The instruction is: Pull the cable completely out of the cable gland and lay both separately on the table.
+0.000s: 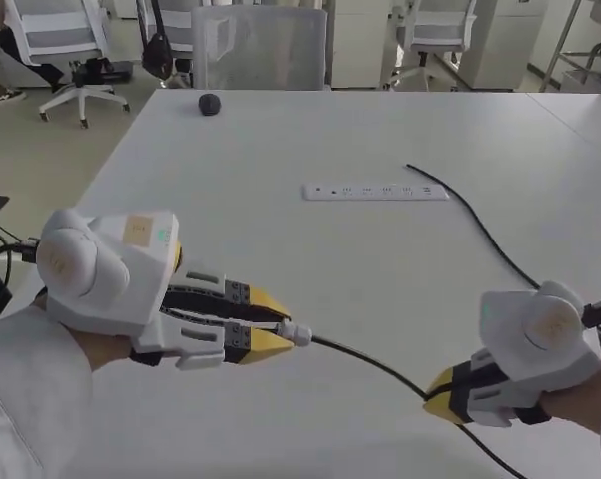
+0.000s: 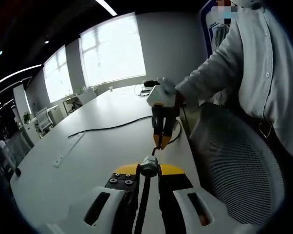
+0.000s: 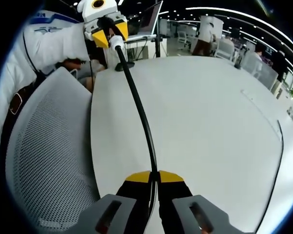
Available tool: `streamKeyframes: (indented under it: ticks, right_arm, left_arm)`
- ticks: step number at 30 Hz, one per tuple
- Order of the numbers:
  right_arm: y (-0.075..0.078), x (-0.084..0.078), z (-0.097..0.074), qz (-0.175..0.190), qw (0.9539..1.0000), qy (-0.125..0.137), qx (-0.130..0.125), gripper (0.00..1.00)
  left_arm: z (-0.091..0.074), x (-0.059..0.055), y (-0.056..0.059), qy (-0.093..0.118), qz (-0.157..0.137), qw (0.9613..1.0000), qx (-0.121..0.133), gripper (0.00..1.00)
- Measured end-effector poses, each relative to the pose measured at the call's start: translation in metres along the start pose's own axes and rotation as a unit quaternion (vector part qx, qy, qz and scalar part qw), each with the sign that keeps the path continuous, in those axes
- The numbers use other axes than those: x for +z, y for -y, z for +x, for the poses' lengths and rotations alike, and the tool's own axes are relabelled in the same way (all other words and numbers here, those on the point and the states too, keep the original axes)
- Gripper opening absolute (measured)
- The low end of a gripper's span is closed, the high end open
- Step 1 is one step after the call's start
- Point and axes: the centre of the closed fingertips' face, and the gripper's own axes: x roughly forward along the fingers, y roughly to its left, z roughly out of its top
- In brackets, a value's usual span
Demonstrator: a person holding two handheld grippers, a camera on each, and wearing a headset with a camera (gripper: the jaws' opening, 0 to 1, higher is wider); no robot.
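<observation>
**Cable and gland joined between two grippers at the table's near edge**

The left gripper (image 1: 277,321), held low over the near left part of the white table (image 1: 281,230), has its yellow-tipped jaws closed on the pale cable gland (image 1: 299,334), which juts just past the fingertips. In the left gripper view the gland sits squarely between the two jaw tips. The black cable (image 1: 370,361) leaves the gland's front and runs rightward just above the near edge to the right gripper (image 1: 436,387). That gripper's jaws are pinched together on the cable, as the right gripper view shows, with the line passing straight between the yellow tips. The cable is seated in the gland, and both are off the table. Past the right gripper the cable goes on toward the near right corner.

Toward the middle of the table lies a white power strip (image 1: 375,191). A black lead (image 1: 480,225) runs from its right end toward the right edge; whether it is the same cable cannot be told. A small dark object (image 1: 210,104) rests by the far edge, with office chairs (image 1: 261,45) beyond.
</observation>
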Motion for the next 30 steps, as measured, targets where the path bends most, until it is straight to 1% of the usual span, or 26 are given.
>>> streamKeyframes:
  ticks: [4,7,8,9,11,15,16,17,18,20,21,23,27,30]
  right_arm:
    - [-0.001,0.003,-0.004,0.000,1.0000,-0.002,0.000,0.00]
    - [-0.006,0.013,-0.009,-0.001,0.9999,0.013,0.010,0.01]
    - [-0.007,0.019,-0.011,-0.001,0.9998,0.020,0.009,0.04]
    - [-0.007,0.021,-0.012,-0.002,0.9997,0.023,0.009,0.07]
    - [-0.010,0.034,-0.016,-0.009,0.9993,0.034,0.009,0.11]
    - [-0.017,0.061,-0.024,-0.029,0.9978,0.058,0.011,0.12]
    - [-0.020,0.071,-0.026,-0.037,0.9970,0.067,0.011,0.12]
    - [-0.022,0.078,-0.028,-0.042,0.9964,0.073,0.013,0.12]
    - [-0.026,0.089,-0.030,-0.051,0.9951,0.082,0.017,0.12]
    - [-0.032,0.101,-0.031,-0.060,0.9940,0.089,0.020,0.12]
    - [-0.037,0.110,-0.032,-0.069,0.9928,0.094,0.023,0.12]
    - [-0.043,0.122,-0.033,-0.082,0.9909,0.103,0.027,0.12]
    - [-0.052,0.141,-0.031,-0.104,0.9877,0.112,0.033,0.10]
    - [-0.053,0.146,-0.025,-0.112,0.9873,0.108,0.034,0.10]
  left_arm:
    - [0.000,-0.002,-0.001,-0.003,-0.003,1.0000,0.001,0.15]
    - [-0.001,-0.003,-0.001,-0.004,-0.004,1.0000,0.002,0.15]
    - [-0.001,-0.003,-0.001,-0.003,-0.004,1.0000,0.002,0.15]
    - [0.000,-0.003,-0.002,-0.004,-0.004,1.0000,0.002,0.15]
    - [0.000,-0.003,-0.002,-0.004,-0.005,1.0000,0.002,0.15]
    - [0.001,-0.002,-0.001,-0.003,-0.004,1.0000,0.000,0.15]
    - [0.001,-0.002,-0.001,-0.002,-0.004,1.0000,0.000,0.15]
    - [0.001,-0.002,-0.001,-0.002,-0.004,1.0000,0.001,0.15]
    - [0.001,-0.002,-0.001,-0.001,-0.005,1.0000,0.000,0.15]
    - [0.001,-0.002,-0.001,-0.001,-0.004,1.0000,0.001,0.15]
    - [0.001,-0.002,-0.001,-0.001,-0.004,1.0000,0.000,0.15]
    - [0.001,-0.001,-0.001,0.000,-0.004,1.0000,0.001,0.15]
    - [0.001,0.000,-0.001,0.001,-0.003,1.0000,0.001,0.15]
    - [0.002,0.000,0.000,0.002,-0.003,1.0000,0.000,0.15]
